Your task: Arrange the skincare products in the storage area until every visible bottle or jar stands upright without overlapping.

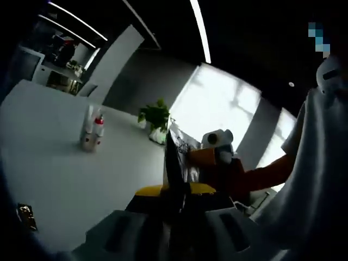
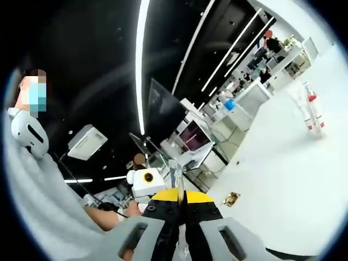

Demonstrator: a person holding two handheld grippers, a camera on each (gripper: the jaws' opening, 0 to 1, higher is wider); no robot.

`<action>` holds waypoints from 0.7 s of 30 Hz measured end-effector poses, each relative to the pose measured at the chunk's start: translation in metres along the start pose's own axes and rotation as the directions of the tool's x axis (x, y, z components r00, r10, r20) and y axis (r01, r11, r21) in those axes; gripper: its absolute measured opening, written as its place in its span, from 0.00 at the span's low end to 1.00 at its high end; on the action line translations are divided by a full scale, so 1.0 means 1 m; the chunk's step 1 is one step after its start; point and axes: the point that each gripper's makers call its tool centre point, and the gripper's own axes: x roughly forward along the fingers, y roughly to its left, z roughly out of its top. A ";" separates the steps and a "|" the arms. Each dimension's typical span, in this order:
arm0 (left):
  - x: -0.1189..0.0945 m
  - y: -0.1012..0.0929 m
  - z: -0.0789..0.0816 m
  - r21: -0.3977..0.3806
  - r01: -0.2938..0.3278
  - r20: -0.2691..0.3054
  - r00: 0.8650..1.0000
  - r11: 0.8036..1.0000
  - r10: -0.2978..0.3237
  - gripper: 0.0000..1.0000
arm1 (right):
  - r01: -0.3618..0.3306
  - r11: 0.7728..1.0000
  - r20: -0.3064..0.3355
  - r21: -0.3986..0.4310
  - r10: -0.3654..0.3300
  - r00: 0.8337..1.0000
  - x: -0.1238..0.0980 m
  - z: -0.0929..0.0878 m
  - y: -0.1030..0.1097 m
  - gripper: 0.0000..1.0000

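both grippers are raised off the white table (image 1: 60,163), left gripper (image 1: 176,204) and right gripper (image 2: 179,198) each w/ jaws pressed together, nothing between them. the skincare bottles (image 1: 92,132) stand upright in a tight cluster far out on the table, well apart from both grippers. a potted plant (image 1: 156,119) sits on the table beyond the bottles, near the bright window.
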 end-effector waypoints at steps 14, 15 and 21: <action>-0.004 -0.002 0.003 -0.004 -0.002 0.015 1.000 1.000 0.002 0.00 | -0.021 0.999 -0.007 -0.027 0.021 1.000 0.007 -0.002 0.001 0.13; -0.004 -0.002 0.004 -0.006 -0.003 0.019 1.000 1.000 0.003 0.00 | -0.023 0.999 -0.021 -0.030 0.023 1.000 0.007 -0.005 0.001 0.13; -0.009 0.001 0.013 -0.046 0.001 0.067 0.998 0.999 0.002 0.00 | -0.031 0.999 -0.097 -0.021 0.029 0.995 0.010 -0.020 -0.001 0.16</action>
